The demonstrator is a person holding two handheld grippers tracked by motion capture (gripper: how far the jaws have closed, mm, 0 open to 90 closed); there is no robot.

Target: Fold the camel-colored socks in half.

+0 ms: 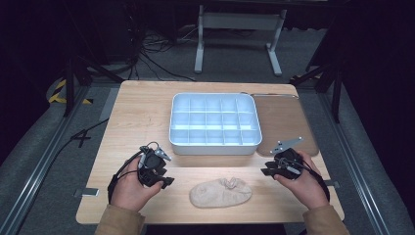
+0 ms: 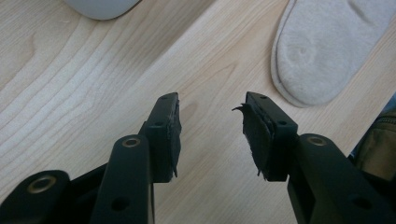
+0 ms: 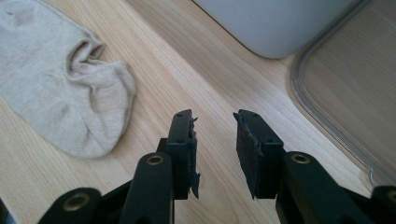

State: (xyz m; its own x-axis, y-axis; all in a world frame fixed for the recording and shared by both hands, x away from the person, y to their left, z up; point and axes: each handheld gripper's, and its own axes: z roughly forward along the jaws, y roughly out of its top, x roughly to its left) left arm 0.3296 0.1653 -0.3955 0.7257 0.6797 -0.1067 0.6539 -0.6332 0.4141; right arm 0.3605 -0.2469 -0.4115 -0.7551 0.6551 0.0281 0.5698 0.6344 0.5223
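Gripper views, left gripper and right gripper agape, empty

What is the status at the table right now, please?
Left gripper and right gripper both open, empty, low over the table. Sock flat between them, untouched. Tray behind it, compartments empty. Nothing in the way.

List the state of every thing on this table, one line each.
Divided tray: upright, all compartments empty.
Clear lid: off, flat beside the tray.
Sock: lying flat, untouched.
Left gripper: open, holding nothing.
Right gripper: open, holding nothing.
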